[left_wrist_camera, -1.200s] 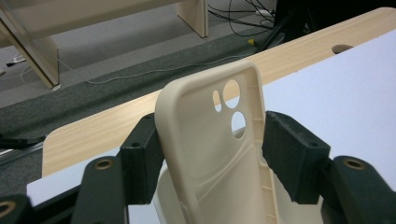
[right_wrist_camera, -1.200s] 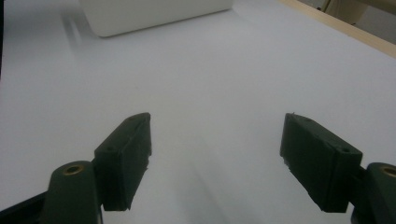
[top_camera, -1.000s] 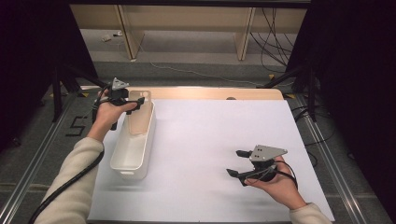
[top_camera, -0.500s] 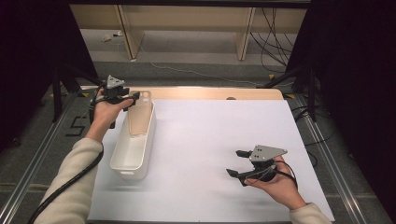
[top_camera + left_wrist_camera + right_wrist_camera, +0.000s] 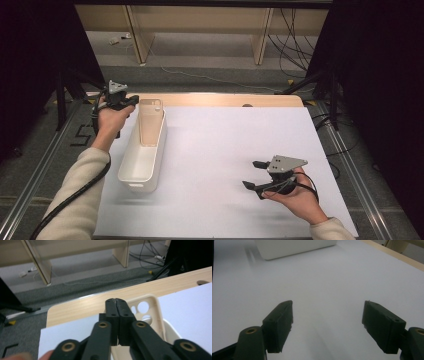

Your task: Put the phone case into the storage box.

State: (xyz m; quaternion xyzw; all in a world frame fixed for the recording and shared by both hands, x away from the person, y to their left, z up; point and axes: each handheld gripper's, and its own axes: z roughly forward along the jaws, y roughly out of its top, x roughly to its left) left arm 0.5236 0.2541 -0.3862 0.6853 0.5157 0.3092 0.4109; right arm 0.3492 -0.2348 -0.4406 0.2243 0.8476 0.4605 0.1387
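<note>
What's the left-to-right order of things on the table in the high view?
Left gripper with jaws shut, above the table's far left corner → white bin with a beige phone case leaning upright at its far end → bare white mat → right gripper, jaws open.

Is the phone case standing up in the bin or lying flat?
Standing: the phone case leans upright against the far end of the white bin, camera cutouts on top.

Bright tabletop — dark, blurry surroundings
</note>
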